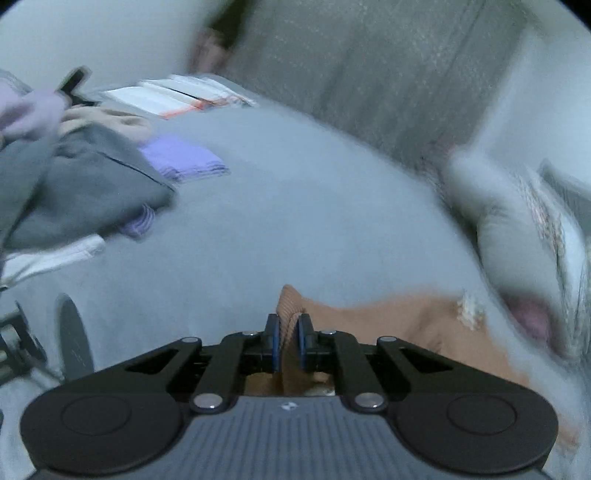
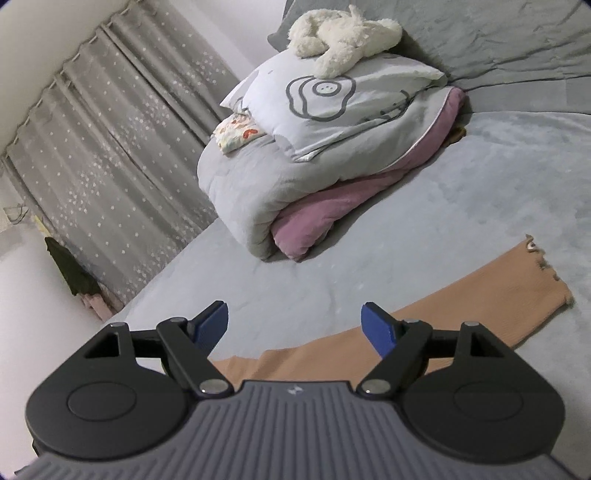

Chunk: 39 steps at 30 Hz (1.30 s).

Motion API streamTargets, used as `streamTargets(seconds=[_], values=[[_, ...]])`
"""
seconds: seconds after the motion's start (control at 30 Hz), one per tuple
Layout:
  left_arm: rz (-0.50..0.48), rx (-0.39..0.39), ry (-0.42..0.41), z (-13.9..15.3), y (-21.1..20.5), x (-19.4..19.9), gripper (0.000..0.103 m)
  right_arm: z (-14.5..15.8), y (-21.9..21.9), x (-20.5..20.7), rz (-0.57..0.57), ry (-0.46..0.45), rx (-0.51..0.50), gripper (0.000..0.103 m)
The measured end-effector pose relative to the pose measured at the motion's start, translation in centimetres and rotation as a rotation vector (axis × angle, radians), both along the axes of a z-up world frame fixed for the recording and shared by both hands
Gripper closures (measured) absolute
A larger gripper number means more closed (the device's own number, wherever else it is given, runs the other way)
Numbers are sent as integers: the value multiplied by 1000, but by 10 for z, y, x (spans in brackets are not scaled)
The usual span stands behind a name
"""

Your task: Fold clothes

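A grey bed (image 2: 461, 206) carried a folded grey-and-mauve duvet (image 2: 295, 199), with a printed pillow (image 2: 343, 107) on top and a white plush toy (image 2: 340, 33) lying on the pillow. Star-patterned grey curtains (image 2: 110, 155) hung beside the bed, a dark garment (image 2: 72, 271) near their foot.

A tan ribbed garment (image 2: 461, 295) lies spread on the grey bed (image 2: 480, 184), stretched as a long band with a narrow end bearing a frayed, whitish trimmed edge. Its near part is raised into a fold pinched between the pads of the left tool (image 1: 288, 341). Farther off on the bed sits a loose heap of clothes (image 1: 92, 192): a grey piece on top, purple and white ones beneath.
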State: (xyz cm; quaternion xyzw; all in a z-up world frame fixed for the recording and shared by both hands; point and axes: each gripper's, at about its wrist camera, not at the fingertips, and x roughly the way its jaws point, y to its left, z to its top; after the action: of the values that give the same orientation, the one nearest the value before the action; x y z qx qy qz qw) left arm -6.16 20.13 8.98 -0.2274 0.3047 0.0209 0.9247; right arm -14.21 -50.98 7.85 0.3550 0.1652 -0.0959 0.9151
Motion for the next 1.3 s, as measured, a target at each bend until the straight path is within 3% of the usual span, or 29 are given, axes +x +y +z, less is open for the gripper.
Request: streamTargets(seconds=[0.13, 0.3, 0.43, 0.5, 0.53, 0.57, 0.6, 0.7, 0.8, 0.9, 0.97, 1.07, 1.13, 1.17, 1.23, 1.3], values=[[94, -93, -53, 17, 44, 20, 98, -3, 3, 1, -1, 7, 15, 23], [181, -5, -54, 32, 75, 65, 101, -8, 9, 1, 8, 30, 51, 22], [71, -86, 21, 23, 71, 71, 98, -13, 13, 1, 15, 50, 81, 22], [31, -111, 44, 15, 61, 63, 89, -16, 16, 1, 19, 59, 96, 22], [39, -107, 59, 10, 58, 61, 71, -17, 17, 1, 21, 64, 104, 22], [56, -105, 86, 0, 53, 59, 46, -18, 18, 0, 23, 69, 111, 21], [73, -103, 113, -9, 48, 57, 38, -19, 19, 0, 25, 74, 119, 20], [32, -184, 209, -40, 21, 54, 36, -23, 23, 0, 30, 89, 141, 17], [44, -187, 284, -57, -8, 55, 30, -26, 26, 0, 36, 104, 164, 17], [64, -161, 276, -63, -21, 59, 21, -30, 30, -1, 42, 119, 186, 15], [121, -207, 245, -72, -13, 65, 21, -32, 32, -1, 45, 128, 201, 15], [198, -267, 184, -78, -5, 68, 22, -62, -2, -4, 37, 219, 288, 15], [226, -267, 146, -79, 0, 73, 27, -78, -17, -20, -40, 244, 374, 15], [243, -260, 122, -81, 3, 77, 29, -83, -28, -29, -86, 214, 427, 15], [271, -253, 90, -84, 9, 81, 48, -91, -48, -41, -173, 158, 493, 15], [296, -239, 81, -85, 14, 85, 84, -96, -63, -44, -231, 119, 502, 15]])
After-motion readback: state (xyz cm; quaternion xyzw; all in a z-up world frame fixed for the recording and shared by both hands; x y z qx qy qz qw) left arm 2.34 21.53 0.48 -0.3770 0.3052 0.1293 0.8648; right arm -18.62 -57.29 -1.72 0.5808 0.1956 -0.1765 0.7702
